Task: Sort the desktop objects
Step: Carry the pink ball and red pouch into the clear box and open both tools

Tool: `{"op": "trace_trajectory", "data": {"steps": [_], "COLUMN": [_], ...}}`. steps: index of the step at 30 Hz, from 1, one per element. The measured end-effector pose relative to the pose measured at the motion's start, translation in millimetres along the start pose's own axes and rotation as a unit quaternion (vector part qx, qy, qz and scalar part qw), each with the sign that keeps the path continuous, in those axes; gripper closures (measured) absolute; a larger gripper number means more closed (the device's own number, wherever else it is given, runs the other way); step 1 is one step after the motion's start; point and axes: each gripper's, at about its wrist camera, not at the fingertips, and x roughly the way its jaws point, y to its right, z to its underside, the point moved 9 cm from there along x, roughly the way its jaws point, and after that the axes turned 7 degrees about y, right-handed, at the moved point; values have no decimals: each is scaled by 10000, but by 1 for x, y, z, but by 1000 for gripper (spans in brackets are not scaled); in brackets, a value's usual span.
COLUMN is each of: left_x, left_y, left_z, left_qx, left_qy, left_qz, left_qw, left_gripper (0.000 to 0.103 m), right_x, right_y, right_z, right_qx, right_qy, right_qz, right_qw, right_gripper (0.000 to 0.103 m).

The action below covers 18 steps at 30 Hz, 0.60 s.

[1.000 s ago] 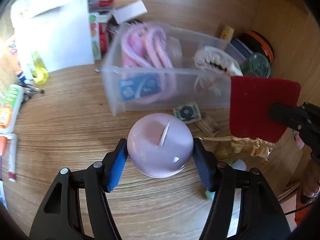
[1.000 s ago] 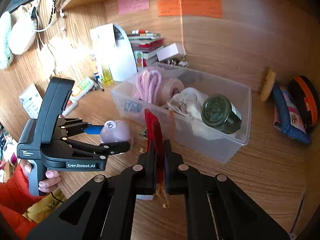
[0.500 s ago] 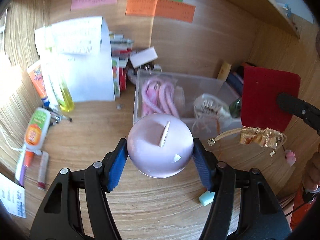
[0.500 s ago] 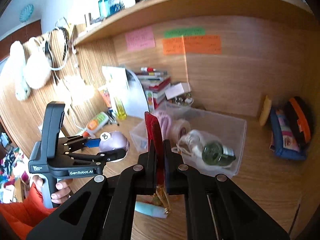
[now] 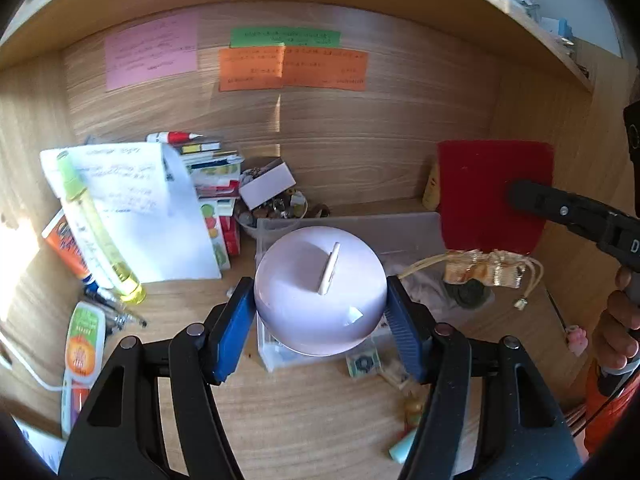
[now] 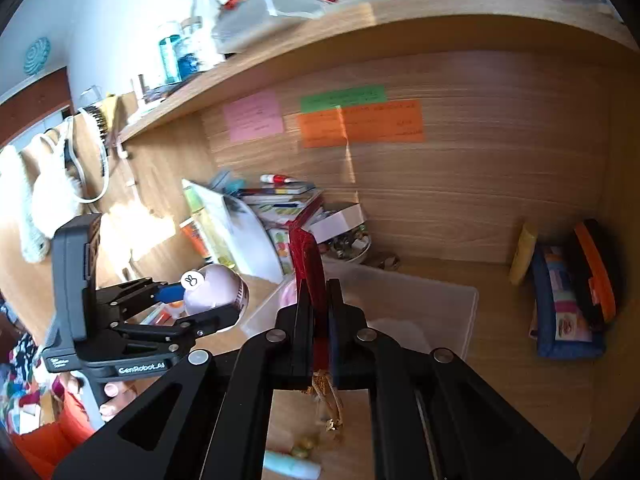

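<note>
My left gripper (image 5: 320, 300) is shut on a round lilac pod-shaped case (image 5: 320, 292), held in the air above the desk; it also shows in the right wrist view (image 6: 212, 290). My right gripper (image 6: 318, 300) is shut on a red velvet pouch (image 6: 308, 264) with a gold drawstring top hanging below; the pouch (image 5: 494, 196) hangs at the right in the left wrist view. A clear plastic storage bin (image 6: 420, 300) sits on the desk below and behind both; its contents are mostly hidden in the left wrist view (image 5: 400, 232).
Books, a white box and a bowl of trinkets (image 5: 276, 204) stand at the back wall. A paper sheet (image 5: 140, 208), tubes and pens (image 5: 82, 344) lie at left. Pencil cases (image 6: 568, 300) lie at right. A mint eraser (image 5: 402, 448) lies near the front. A shelf (image 6: 360, 24) overhangs.
Both grippers have risen well above the desk with their objects still held. The bin and desk items now sit lower and farther in both views; the wall notes and shelf came into view.
</note>
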Motion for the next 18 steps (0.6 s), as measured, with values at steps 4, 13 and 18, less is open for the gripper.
{"op": "trace_trajectory", "data": {"steps": [4,13,18], "left_x": [24,75,93], "left_y": [0,-2,-4], "left_z": [-2,22,28], "left_qx": [71,155,168], "left_qy": [-179,-684,-808], "left_qz": [33,95,127], "left_qw": [9998,9975,9965], "left_gripper": [40,40,40], "right_x": [24,82,107], "right_y": [9,28,43], "right_z": [0,28,48], "right_qx": [155,365,271], "right_qy": [-152,-719,-974], "right_qz": [-32,-93,149], "right_qw": [9998,9967,9948], "right_gripper": [98,98,98]}}
